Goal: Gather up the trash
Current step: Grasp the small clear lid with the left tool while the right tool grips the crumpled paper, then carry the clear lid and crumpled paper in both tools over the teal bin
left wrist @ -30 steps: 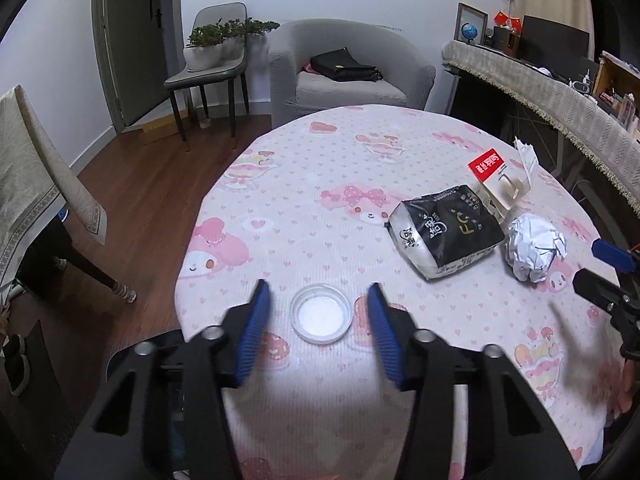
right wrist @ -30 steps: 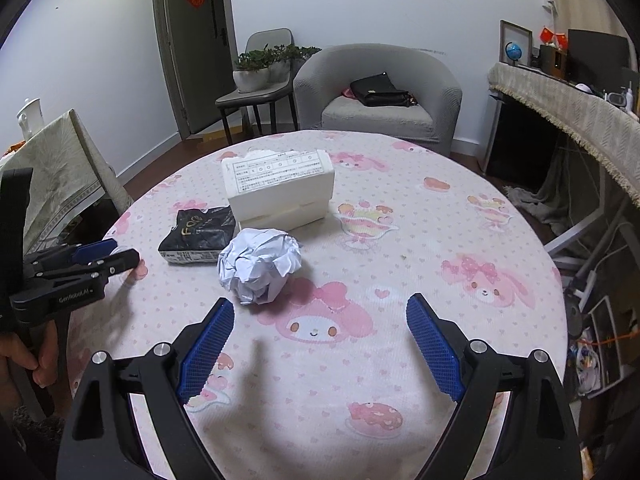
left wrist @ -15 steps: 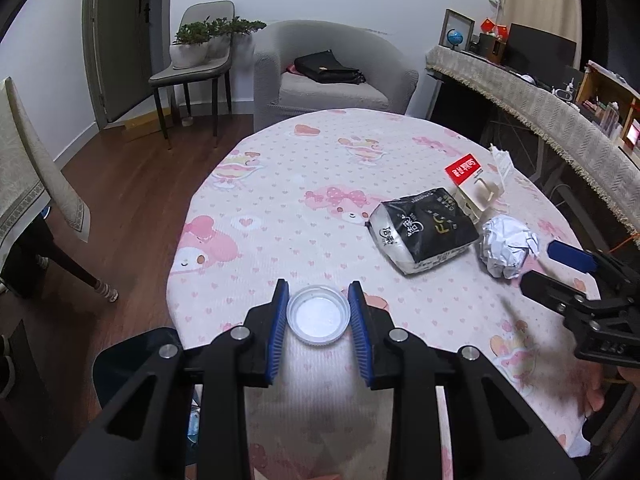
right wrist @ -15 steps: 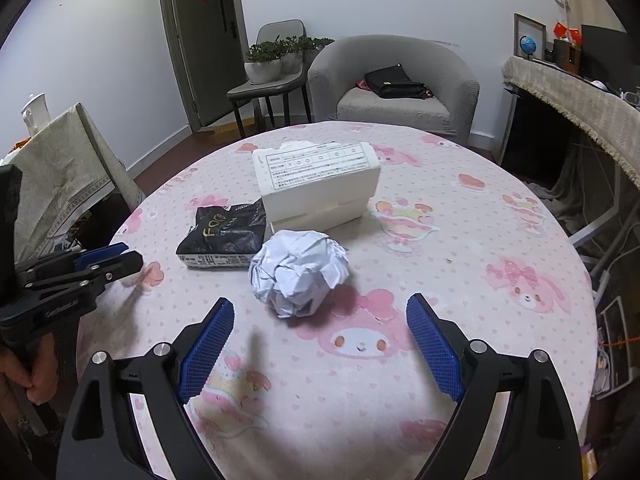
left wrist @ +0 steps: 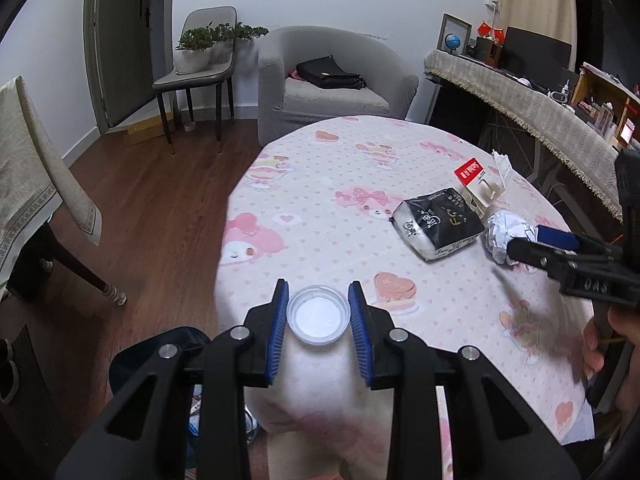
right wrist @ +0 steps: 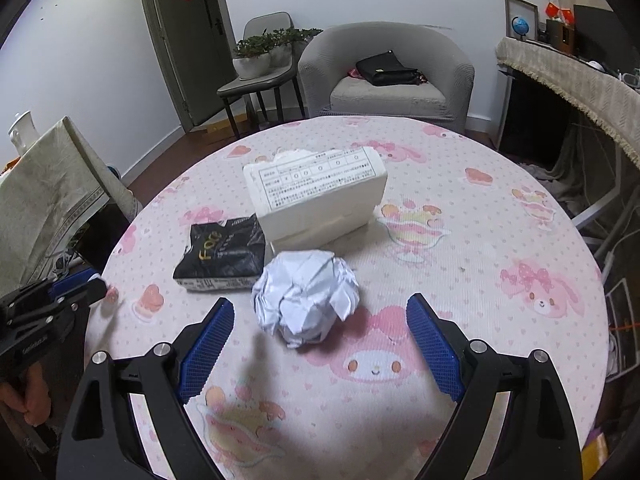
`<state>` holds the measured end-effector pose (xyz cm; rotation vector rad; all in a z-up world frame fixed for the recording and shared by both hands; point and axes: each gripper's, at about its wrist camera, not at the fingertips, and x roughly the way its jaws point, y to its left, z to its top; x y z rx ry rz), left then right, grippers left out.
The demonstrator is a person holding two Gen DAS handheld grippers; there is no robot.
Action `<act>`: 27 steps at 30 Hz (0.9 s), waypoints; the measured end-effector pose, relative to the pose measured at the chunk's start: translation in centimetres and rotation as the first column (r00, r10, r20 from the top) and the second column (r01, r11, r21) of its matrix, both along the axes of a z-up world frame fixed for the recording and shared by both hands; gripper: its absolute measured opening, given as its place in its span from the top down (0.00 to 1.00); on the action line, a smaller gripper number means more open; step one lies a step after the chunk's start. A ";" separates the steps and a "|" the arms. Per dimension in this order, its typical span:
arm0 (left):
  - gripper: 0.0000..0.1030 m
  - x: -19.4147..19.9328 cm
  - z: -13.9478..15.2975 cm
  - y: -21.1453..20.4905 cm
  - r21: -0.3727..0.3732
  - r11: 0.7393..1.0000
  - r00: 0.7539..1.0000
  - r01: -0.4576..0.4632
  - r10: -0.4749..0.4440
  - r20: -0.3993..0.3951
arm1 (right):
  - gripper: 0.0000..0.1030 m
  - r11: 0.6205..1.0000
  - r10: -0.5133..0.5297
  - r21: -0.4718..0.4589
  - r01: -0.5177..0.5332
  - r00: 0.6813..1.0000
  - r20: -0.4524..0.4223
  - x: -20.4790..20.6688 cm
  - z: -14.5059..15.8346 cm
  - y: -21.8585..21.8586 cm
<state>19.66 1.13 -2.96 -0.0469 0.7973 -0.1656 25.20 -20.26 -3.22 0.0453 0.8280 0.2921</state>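
1. The left gripper has its blue pads against both sides of a small round white plastic lid, clamped on it near the table's edge at 6 o'clock in the left wrist view; the lid's open side faces up.
2. The right gripper is spread wide, its fingers to either side of a crumpled white paper ball without touching it; the ball lies on the table just ahead of the fingertips, toward 12 o'clock in the right wrist view.
3. Close behind the ball, at 12 o'clock, stands a white tissue box with printed text on its top; at 10 o'clock from the ball, almost touching it, lies a black snack packet; both crowd the ball's far side, while its near side is free.
4. From the left wrist view, the same packet and ball lie at 2 o'clock, well apart from the lid; the right gripper's finger partly covers the ball there.
5. The round table wears a pink cloth with cartoon rabbits and hearts.
6. Beyond the table, at 12 o'clock, a grey armchair holds a black bag; at 11 o'clock a grey chair carries potted plants; the floor is dark wood.
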 end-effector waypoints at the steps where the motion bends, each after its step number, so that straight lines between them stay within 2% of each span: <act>1: 0.68 -0.2 0.1 0.2 0.002 1.000 1.000 0.003 -0.003 0.004 | 0.14 1.000 -0.002 0.002 0.002 1.000 -0.004 0.1 0.0 0.1; 3: 0.68 -0.6 0.4 0.6 0.006 1.000 1.000 0.002 -0.002 0.022 | 0.18 1.000 -0.004 0.001 0.004 1.000 -0.012 0.4 -0.1 0.4; 4: 0.68 -0.8 0.6 0.8 0.004 1.000 0.999 0.004 -0.004 0.033 | 0.26 1.000 -0.009 -0.008 0.009 1.000 -0.019 0.6 -0.2 0.5; 6: 0.68 -1.3 1.0 1.2 -0.002 1.000 0.999 0.011 -0.011 0.052 | 0.33 1.000 -0.011 -0.015 0.010 0.999 -0.035 0.8 -0.5 0.8; 10: 0.68 -1.9 1.5 1.9 -0.004 1.000 0.997 0.017 -0.016 0.073 | 0.56 1.000 -0.018 -0.010 0.018 0.998 -0.057 1.3 -0.9 1.4; 21: 0.68 -2.9 1.9 5.2 -0.016 0.999 0.996 -0.036 0.038 0.086 | 0.56 1.000 0.015 -0.018 -0.015 1.000 0.003 -0.2 0.6 4.4; 27: 0.68 -3.4 1.6 7.1 -0.022 0.997 0.994 -0.071 0.073 0.075 | 0.56 0.999 -0.014 -0.036 0.017 0.995 0.098 -1.1 2.4 5.4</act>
